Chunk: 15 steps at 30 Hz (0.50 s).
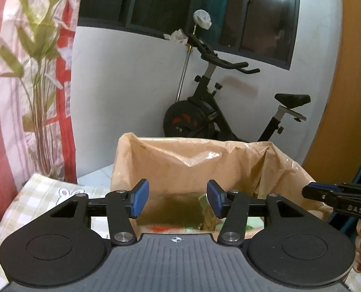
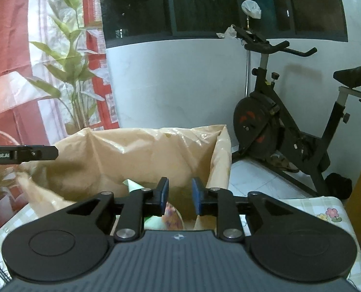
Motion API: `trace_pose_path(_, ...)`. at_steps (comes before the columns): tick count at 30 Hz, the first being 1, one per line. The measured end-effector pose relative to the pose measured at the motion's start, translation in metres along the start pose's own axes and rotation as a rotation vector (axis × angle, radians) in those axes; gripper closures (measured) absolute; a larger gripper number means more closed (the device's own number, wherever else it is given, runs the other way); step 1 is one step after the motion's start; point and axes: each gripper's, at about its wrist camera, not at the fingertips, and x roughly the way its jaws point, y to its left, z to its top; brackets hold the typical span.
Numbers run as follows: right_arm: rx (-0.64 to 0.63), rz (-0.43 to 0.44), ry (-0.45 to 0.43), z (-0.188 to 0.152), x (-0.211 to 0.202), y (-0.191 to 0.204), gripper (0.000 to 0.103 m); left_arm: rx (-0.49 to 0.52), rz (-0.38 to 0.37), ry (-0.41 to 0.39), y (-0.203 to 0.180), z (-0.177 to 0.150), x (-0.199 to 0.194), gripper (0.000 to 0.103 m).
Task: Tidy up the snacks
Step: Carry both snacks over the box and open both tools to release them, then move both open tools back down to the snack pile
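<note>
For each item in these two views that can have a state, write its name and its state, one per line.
left gripper: open, nothing between the pads
right gripper: open, narrower gap, empty
lined box: open at the top, snack packets inside
exercise bike: upright, unoccupied

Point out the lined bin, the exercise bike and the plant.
lined bin [image 1: 180, 160], left wrist view, on the liner's back wall.
exercise bike [image 2: 253, 126], right wrist view, on its flywheel housing.
plant [image 2: 70, 56], right wrist view, on its green leaves.
</note>
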Motion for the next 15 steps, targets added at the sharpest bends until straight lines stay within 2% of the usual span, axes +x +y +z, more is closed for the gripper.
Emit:
trace_pose_path(6, 0.023, 0.029, -0.022, -0.004, -0.030, 0.003, 0.079, -0.042, 0.001, 0.004, 0.010, 0.002, -0.030, 0.045)
trace_pose_path(9, 0.039, 0.045, -0.048, -0.002, -0.047, 0.004, 0.073, -0.063, 0.006, -0.013, 0.015, 0.006, -0.047, 0.044)
trace_pose_path(14, 0.031, 0.066, -0.084, 0.002, -0.072, 0.011, 0.072, -0.086, 0.012, -0.047, 0.021, 0.015, -0.076, 0.042)
trace_pose_path(15, 0.031, 0.071, -0.084, 0.002, -0.076, 0.013, 0.068, -0.083, 0.011, -0.051, 0.021, 0.014, -0.082, 0.041)
